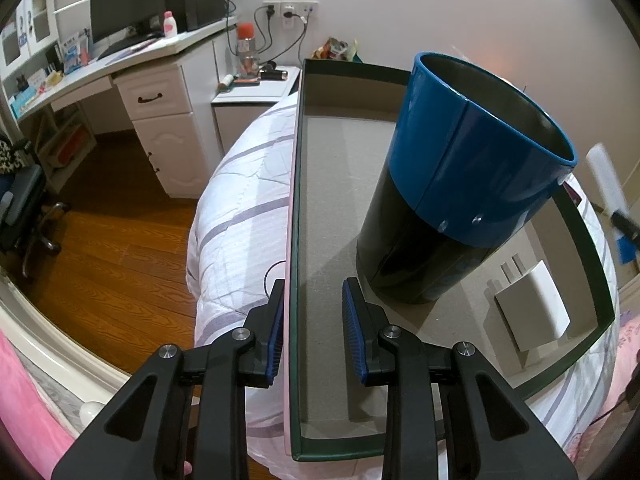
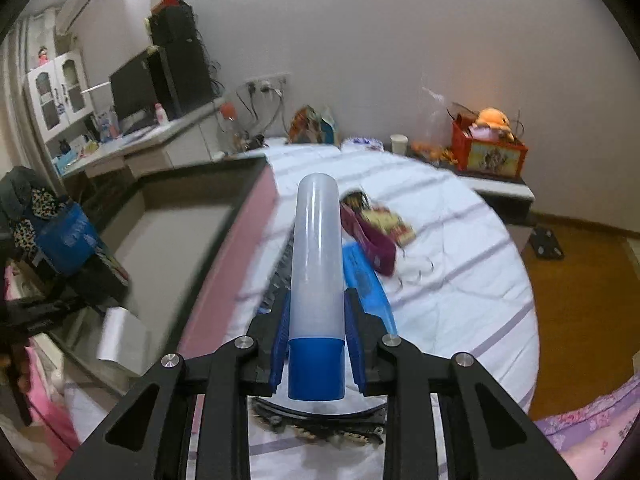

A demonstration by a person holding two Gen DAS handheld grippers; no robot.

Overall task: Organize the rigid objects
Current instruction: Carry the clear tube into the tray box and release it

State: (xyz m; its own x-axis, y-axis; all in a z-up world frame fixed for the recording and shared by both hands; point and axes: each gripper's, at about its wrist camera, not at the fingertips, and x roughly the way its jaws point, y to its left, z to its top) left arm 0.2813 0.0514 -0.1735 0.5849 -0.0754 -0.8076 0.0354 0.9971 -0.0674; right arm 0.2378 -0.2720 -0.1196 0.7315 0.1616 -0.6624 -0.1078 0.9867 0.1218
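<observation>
A shallow cardboard box (image 1: 320,264) with a dark green rim and pink outside lies on the bed. In it stand a tall blue and black canister (image 1: 460,184) and a white charger (image 1: 532,308). My left gripper (image 1: 314,332) straddles the box's left wall (image 1: 294,240), jaws apart, one finger outside and one inside. My right gripper (image 2: 316,340) is shut on a translucent tube with a blue cap (image 2: 316,276), held above the bed right of the box (image 2: 184,216). The tube also shows blurred at the right edge of the left wrist view (image 1: 608,180).
On the striped quilt (image 2: 460,280) lie a blue case (image 2: 364,276), a maroon pouch (image 2: 372,236) and a dark patterned item under my right gripper. A white desk (image 1: 132,64) with a monitor, a nightstand (image 1: 256,92) and wooden floor (image 1: 116,232) lie left of the bed.
</observation>
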